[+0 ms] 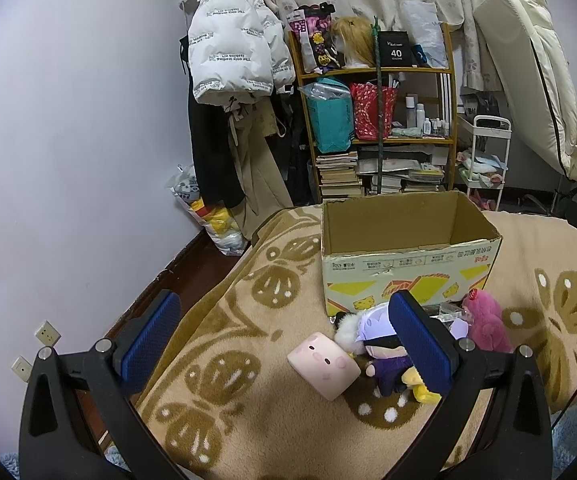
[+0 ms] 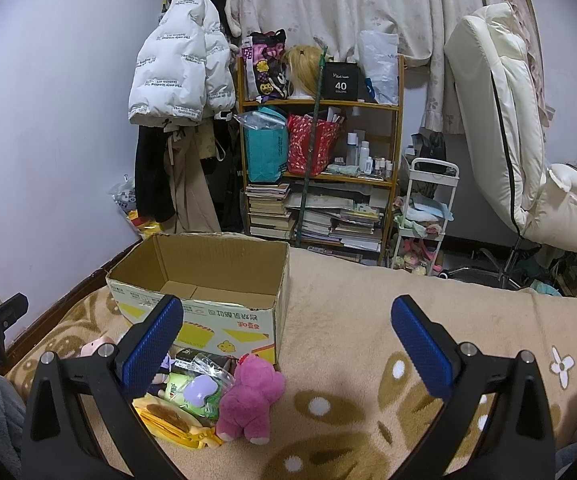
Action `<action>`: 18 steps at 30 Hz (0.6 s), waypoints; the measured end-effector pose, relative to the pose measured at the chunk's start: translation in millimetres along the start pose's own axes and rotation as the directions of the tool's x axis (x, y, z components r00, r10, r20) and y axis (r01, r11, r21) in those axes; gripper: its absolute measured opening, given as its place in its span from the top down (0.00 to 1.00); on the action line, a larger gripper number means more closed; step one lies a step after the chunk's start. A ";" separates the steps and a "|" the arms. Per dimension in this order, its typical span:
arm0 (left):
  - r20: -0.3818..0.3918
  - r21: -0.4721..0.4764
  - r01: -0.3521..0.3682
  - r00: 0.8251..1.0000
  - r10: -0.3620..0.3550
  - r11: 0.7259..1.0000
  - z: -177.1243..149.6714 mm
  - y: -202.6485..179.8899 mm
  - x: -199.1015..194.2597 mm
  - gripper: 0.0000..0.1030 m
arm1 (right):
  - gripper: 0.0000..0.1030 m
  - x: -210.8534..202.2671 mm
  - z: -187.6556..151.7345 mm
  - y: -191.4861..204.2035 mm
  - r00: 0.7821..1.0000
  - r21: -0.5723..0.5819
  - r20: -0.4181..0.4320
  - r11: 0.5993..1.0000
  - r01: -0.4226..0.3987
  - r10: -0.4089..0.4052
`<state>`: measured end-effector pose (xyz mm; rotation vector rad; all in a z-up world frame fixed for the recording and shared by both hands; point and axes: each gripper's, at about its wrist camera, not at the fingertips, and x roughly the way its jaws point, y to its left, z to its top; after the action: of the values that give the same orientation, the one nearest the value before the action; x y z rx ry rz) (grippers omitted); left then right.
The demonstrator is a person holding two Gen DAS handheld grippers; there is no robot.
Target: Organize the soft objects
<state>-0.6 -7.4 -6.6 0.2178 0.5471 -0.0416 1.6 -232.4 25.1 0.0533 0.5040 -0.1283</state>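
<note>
Both my tools hang wide and empty over the bed — the left tool point(image 1: 284, 344) above the pink square plush point(image 1: 322, 364), the right tool point(image 2: 288, 344) with the pink bear point(image 2: 250, 400) at about seven o'clock from its centre. The toys lie bunched on the blanket point(image 2: 368, 320) against the near wall of the open cardboard box point(image 1: 404, 252), which looks empty, so I judge the sorting hasn't started. Next I'd drop one tool onto the nearest toy — the square plush sits clear of the others — close on it and carry it toward twelve o'clock, over the box rim.

Two wrist views, facing shared box point(image 1: 404, 256), near
</note>
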 end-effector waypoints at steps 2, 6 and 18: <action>-0.010 0.003 0.002 1.000 -0.002 1.000 -0.1 -1.3 2.8 0.01 | 0.00 1.0 -2.8 1.9 1.000 0.003 -0.009 1.000 -0.015 0.015; -0.060 0.006 -0.002 0.998 0.002 1.000 1.6 -2.1 15.0 0.01 | 0.00 0.0 -6.4 3.1 0.997 0.031 -0.030 0.997 -0.069 0.070; -0.253 -0.058 0.077 0.963 -0.090 0.995 3.4 1.0 62.5 0.01 | 0.00 23.2 -27.2 39.3 0.980 0.068 -0.176 0.994 -0.082 0.093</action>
<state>54.6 -6.0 -36.1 0.1539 0.8134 -0.0831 14.1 -193.8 -9.2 0.1469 0.6761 -0.0526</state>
